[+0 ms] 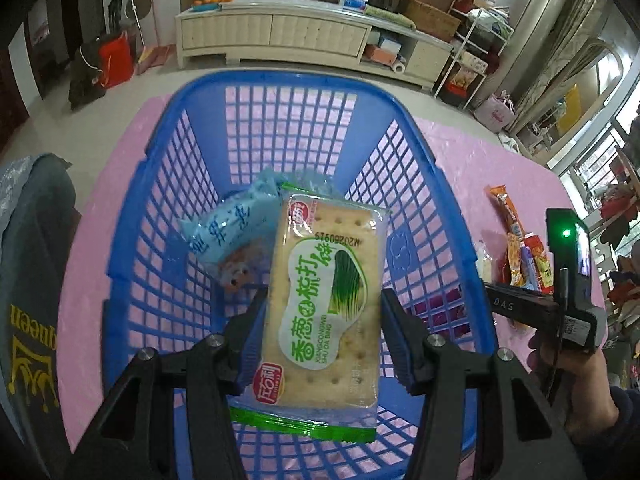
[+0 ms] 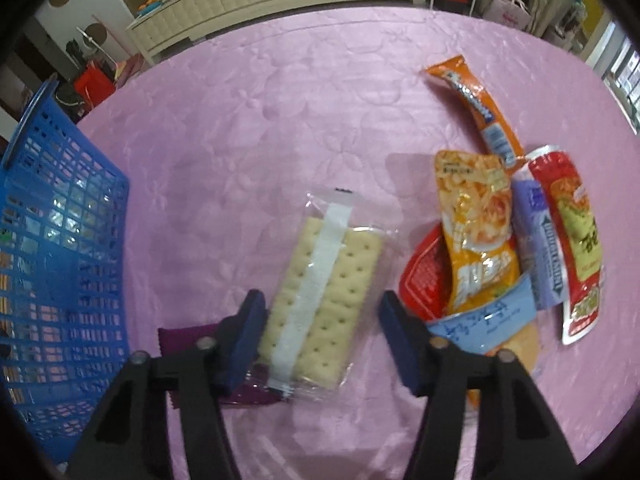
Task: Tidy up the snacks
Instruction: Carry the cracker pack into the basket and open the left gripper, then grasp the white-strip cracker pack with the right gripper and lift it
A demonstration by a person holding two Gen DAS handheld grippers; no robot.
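Left gripper point(image 1: 322, 340) clenched cracker pack point(image 1: 324, 304) over blue basket point(image 1: 404, 112) for drop-in; right gripper point(image 2: 322, 340) unclenched, straddling clear cracker packet point(image 2: 320, 300) to grab.

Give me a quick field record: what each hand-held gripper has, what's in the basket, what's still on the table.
left hand-held gripper: shut on green cracker pack, over blue basket
right hand-held gripper: open, straddling clear cracker pack on pink tablecloth
in basket: light blue packet
still on table: snack pile, purple packet
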